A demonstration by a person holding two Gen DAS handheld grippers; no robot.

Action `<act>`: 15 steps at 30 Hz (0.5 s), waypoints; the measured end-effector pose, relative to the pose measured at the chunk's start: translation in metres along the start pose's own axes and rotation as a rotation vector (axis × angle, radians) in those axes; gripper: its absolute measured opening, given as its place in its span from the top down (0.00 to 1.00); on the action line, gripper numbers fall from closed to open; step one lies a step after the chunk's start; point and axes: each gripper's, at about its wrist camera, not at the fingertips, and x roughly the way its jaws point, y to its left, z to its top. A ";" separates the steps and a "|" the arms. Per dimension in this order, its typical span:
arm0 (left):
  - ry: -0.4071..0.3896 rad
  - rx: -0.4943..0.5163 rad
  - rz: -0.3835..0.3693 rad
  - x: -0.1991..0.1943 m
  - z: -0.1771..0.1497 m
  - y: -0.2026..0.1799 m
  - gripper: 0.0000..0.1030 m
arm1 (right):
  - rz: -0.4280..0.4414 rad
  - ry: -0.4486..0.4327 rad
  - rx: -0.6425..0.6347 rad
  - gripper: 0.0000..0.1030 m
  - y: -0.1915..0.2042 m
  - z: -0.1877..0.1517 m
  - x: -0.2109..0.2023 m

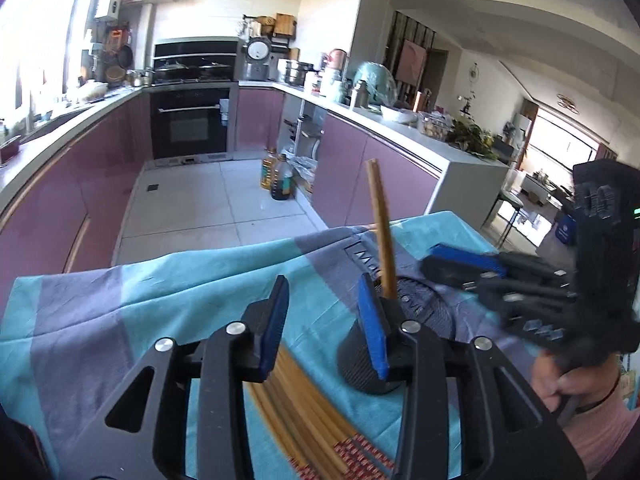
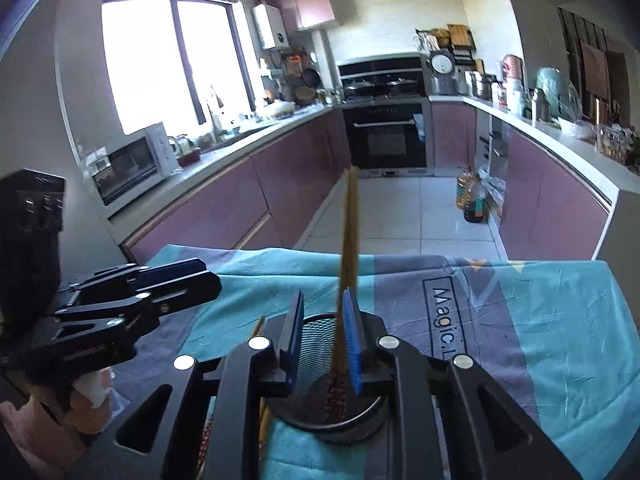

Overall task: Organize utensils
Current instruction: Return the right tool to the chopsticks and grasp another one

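Premises: a domestic kitchen, open at one side to a living area. Evidence: a U-shaped run of mauve base cabinets under a pale worktop; a built-in black oven with pans on the hob above it; a wall-mounted white water heater; a microwave beside the window; a rice cooker and stockpots on the counter; cooking-oil bottles standing on the tiled floor.

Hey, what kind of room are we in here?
A home kitchen, most likely: a built-in oven under a stovetop with pans, purple cabinets under long counters, and a microwave by the window.
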 end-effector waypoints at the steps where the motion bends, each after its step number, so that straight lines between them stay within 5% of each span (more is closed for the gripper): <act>1: -0.003 0.004 0.019 -0.006 -0.006 0.005 0.63 | 0.012 -0.004 -0.012 0.77 0.004 -0.002 -0.004; 7: 0.057 0.009 0.080 -0.021 -0.045 0.033 0.61 | 0.134 0.052 -0.086 0.75 0.037 -0.032 -0.020; 15: 0.194 -0.049 0.084 -0.002 -0.098 0.055 0.62 | 0.110 0.255 -0.067 0.76 0.051 -0.081 0.033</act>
